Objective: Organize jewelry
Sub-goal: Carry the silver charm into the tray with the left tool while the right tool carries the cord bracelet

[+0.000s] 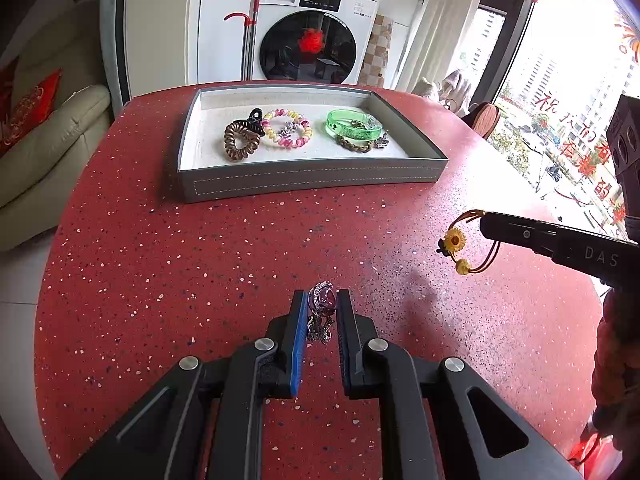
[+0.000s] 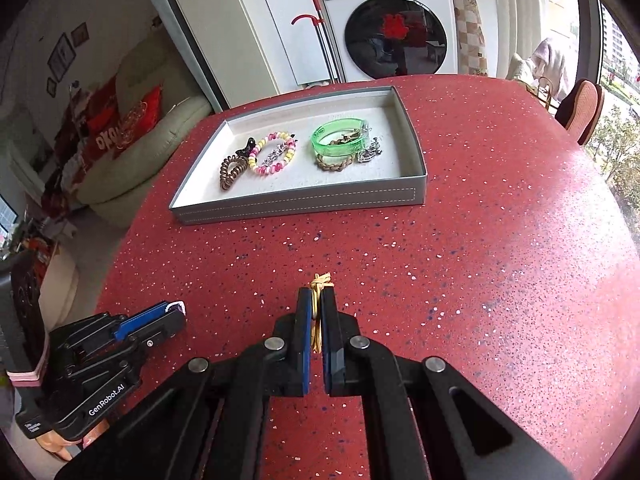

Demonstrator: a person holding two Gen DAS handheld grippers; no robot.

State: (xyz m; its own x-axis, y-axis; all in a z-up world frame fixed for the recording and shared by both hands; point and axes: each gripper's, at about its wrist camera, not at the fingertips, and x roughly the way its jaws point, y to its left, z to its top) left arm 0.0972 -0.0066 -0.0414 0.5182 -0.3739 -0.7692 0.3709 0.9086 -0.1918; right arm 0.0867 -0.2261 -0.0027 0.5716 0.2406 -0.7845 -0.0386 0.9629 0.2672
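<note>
A grey jewelry tray (image 1: pixel 312 180) (image 2: pixel 300 202) sits on the red table, holding a brown coil hair tie (image 1: pixel 239 141), a black claw clip (image 1: pixel 253 117), a pink-yellow coil tie (image 1: pixel 287 128), a green bangle (image 1: pixel 353 125) and a braided bracelet (image 1: pixel 354 146). My left gripper (image 1: pixel 322 300) (image 2: pixel 176 312) is shut on a silver brooch with a purple stone (image 1: pixel 322 298), just above the table. My right gripper (image 2: pixel 316 296) (image 1: pixel 482 220) is shut on a yellow sunflower hair tie (image 1: pixel 456 240) (image 2: pixel 320 280), whose flowers hang below the fingers.
The red speckled table (image 1: pixel 240 260) (image 2: pixel 480 240) stretches between the grippers and the tray. A beige sofa (image 1: pixel 48 148) stands at the left, a washing machine (image 1: pixel 312 36) behind the table, and a chair (image 2: pixel 582 110) at the far right edge.
</note>
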